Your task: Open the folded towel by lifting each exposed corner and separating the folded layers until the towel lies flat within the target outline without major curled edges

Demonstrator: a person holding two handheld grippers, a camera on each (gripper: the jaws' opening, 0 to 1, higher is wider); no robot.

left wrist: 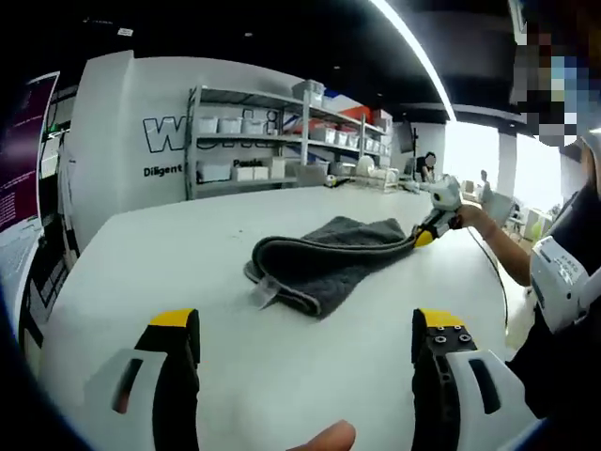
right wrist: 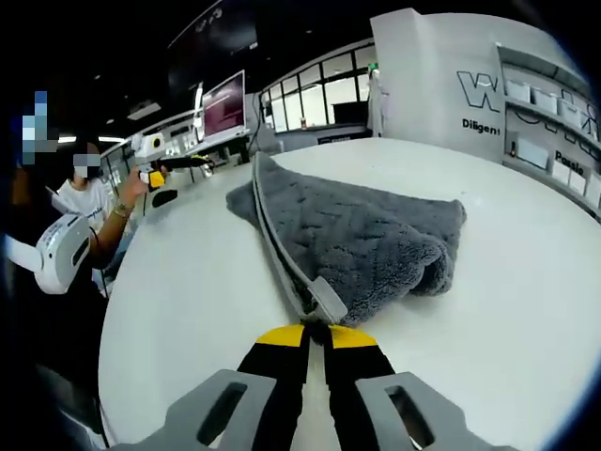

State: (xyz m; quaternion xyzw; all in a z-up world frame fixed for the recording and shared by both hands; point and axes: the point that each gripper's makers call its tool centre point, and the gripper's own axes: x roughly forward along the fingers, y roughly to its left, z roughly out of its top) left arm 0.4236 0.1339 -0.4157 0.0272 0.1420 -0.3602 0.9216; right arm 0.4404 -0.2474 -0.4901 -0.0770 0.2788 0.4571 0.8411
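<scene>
- Right gripper view is showing the right tool (right wrist: 316, 331) with its yellow-tipped jaws pressed together on the near corner of the grey towel (right wrist: 362, 240), right at the bound hem where a small label is hanging.
- The towel is lying on the white worktop (right wrist: 188, 282), folded over itself, and it is stretching away from this tool along the tool's own line of sight, so its long axis is running roughly straight ahead from the clamped corner toward the far edge.
- The rolled fold is sitting on the right of that view, and the hemmed edge is running along the left.
- Left gripper view is showing the left tool (left wrist: 305, 331) with its jaws standing wide apart, holding nothing, hovering over bare worktop well short of the towel (left wrist: 329, 258).
- From this side the towel is lying ahead and crosswise, its long axis running left to right, with the right tool (left wrist: 424, 233) gripping the far right corner.
- The nearest free corner, by the small label (left wrist: 265, 291), is lying just ahead of the left tool, so the left tool looks better placed to take it, while the right one is already holding the opposite end.
</scene>
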